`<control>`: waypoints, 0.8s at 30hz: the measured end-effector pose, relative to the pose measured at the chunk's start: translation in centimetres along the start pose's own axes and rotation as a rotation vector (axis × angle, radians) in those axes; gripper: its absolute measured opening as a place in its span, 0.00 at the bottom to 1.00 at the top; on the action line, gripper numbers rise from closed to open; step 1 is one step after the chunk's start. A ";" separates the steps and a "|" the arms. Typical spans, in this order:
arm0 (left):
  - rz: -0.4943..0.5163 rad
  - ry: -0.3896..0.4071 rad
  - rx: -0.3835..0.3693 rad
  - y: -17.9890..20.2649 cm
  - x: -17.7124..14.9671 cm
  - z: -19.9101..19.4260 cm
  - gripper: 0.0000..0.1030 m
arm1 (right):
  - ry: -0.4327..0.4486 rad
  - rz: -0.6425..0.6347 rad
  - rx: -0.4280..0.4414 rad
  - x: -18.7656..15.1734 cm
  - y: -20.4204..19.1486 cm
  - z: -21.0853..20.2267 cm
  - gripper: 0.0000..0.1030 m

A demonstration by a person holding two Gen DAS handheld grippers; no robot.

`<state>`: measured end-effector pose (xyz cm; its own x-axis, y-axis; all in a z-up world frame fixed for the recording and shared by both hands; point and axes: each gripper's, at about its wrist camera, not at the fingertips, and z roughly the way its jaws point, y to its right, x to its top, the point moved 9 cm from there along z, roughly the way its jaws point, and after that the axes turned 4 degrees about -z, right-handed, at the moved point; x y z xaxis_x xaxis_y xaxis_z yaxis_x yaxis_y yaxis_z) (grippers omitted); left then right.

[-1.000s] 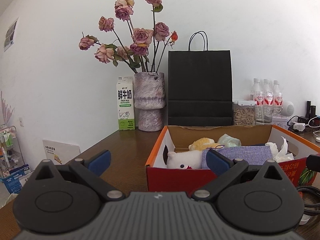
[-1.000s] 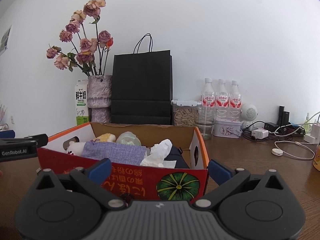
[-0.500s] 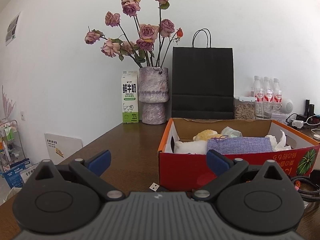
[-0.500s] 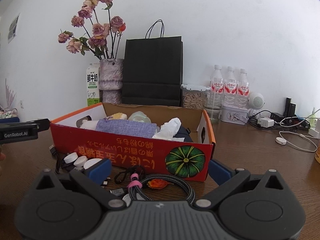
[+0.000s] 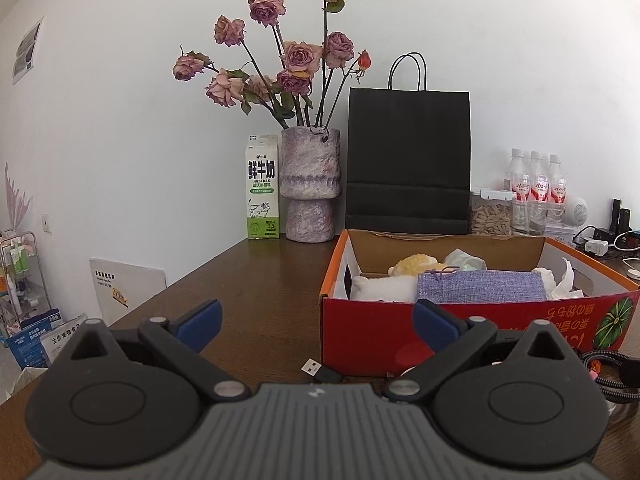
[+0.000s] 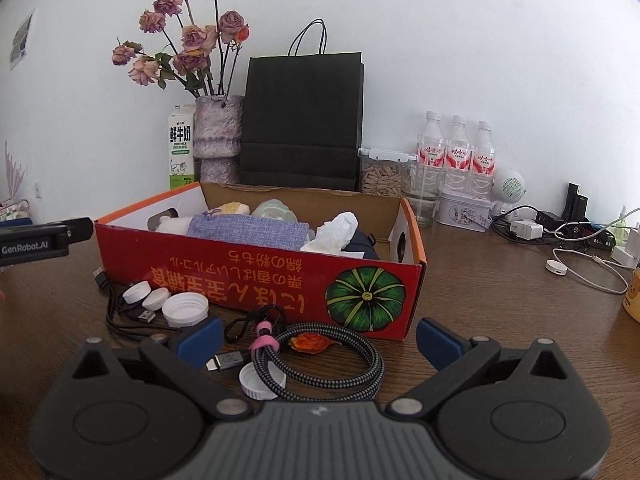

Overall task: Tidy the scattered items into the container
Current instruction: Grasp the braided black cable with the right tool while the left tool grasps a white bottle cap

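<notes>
Both grippers have drawn back from the red box (image 6: 256, 280), revealing braided cable (image 6: 320, 360) and caps.

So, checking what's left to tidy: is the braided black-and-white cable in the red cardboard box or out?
Out. The braided black-and-white cable lies coiled on the wooden table, in front of the red cardboard box.

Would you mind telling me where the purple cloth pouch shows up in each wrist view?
Left wrist view: the purple cloth pouch lies inside the red box, right of centre, just above the near wall.
Right wrist view: pouch left of centre, in the same box.
Shared landmark: the black paper bag behind the box.
</notes>
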<state>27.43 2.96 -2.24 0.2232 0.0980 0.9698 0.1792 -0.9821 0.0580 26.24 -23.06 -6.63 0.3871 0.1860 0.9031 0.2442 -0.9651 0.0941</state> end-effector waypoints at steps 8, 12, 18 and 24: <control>-0.003 -0.008 -0.001 0.0 -0.1 0.1 1.00 | -0.092 0.020 0.036 -1.0 0.0 1.3 1.00; -0.007 -0.014 0.001 -0.2 -0.1 0.2 1.00 | -0.125 0.028 0.017 -0.9 0.1 2.5 1.00; -0.011 -0.023 0.002 -0.2 -0.2 0.3 1.00 | -0.210 0.075 0.002 -0.8 0.2 5.3 1.00; -0.022 -0.046 0.001 -0.4 -0.3 0.6 1.00 | -0.296 0.107 -0.004 -1.5 0.3 6.9 1.00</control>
<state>27.87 3.43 -2.75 0.2629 0.1271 0.9564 0.1856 -0.9794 0.0791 31.88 -22.36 -10.80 0.6530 0.1278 0.7465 0.1844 -0.9828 0.0070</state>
